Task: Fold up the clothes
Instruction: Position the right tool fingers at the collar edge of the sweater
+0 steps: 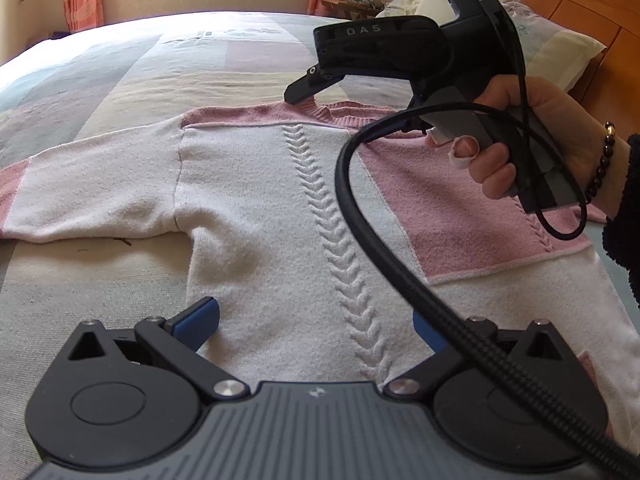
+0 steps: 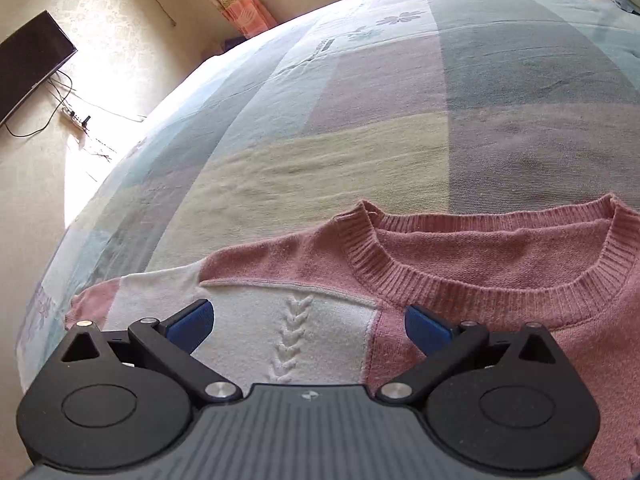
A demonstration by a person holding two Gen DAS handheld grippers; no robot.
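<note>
A white and pink knit sweater [image 1: 248, 208] lies flat and face up on the bed, one sleeve [image 1: 80, 184] stretched out to the left. My left gripper [image 1: 316, 324] hovers open over its lower white body, with the cable-knit stripe running between the blue pads [image 1: 200, 320]. A hand [image 1: 520, 128] holds my right gripper [image 1: 302, 90] over the pink ribbed collar [image 1: 344, 114]. In the right wrist view, that gripper [image 2: 308, 326] is open just above the sweater [image 2: 500, 292], below the collar [image 2: 480, 276]. Nothing is between its fingers.
A pastel patchwork bedspread [image 1: 160, 72] covers the bed beyond the sweater. A pillow [image 1: 560, 52] and a wooden headboard [image 1: 580, 0] are at the right. A black cable [image 1: 360, 208] loops across the left wrist view. A dark screen [image 2: 28, 64] hangs on the far wall.
</note>
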